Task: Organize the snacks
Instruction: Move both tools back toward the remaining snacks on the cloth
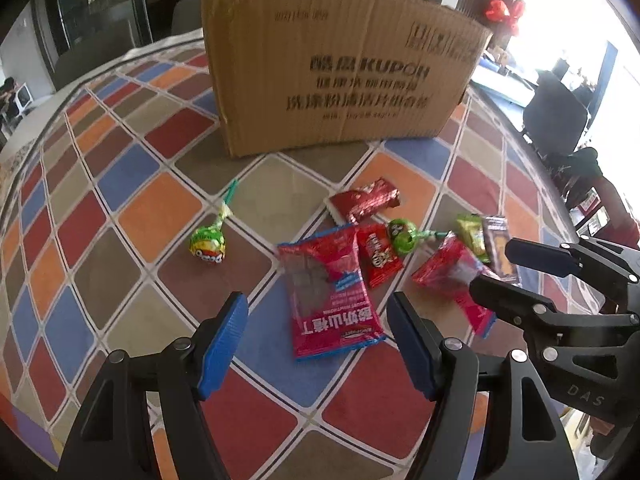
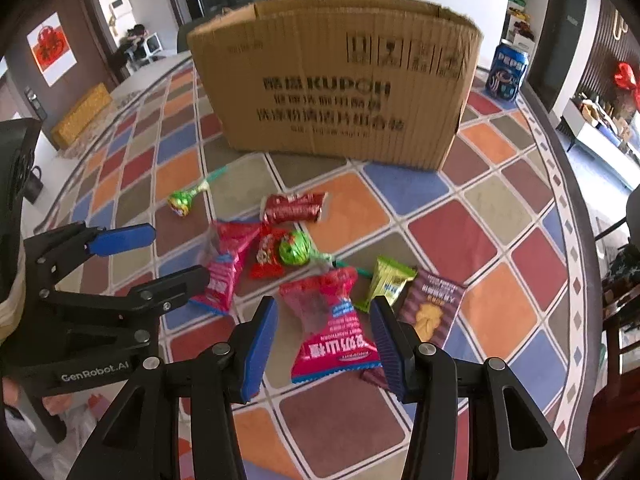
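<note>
We see both claws apart, gripping nothing: left claw (image 1: 316, 340) straddles a red hawthorn packet (image 1: 328, 292), right claw (image 2: 324, 336) another red packet (image 2: 332, 320). Brown cardboard box (image 2: 336, 88) at 12 o'clock on the checkered surface (image 2: 480, 240).

Background items, not handled

Blue Pepsi can (image 2: 506, 70) upright on checked tablecloth (image 2: 476, 240); red bow (image 2: 626, 76) at right wall.
</note>
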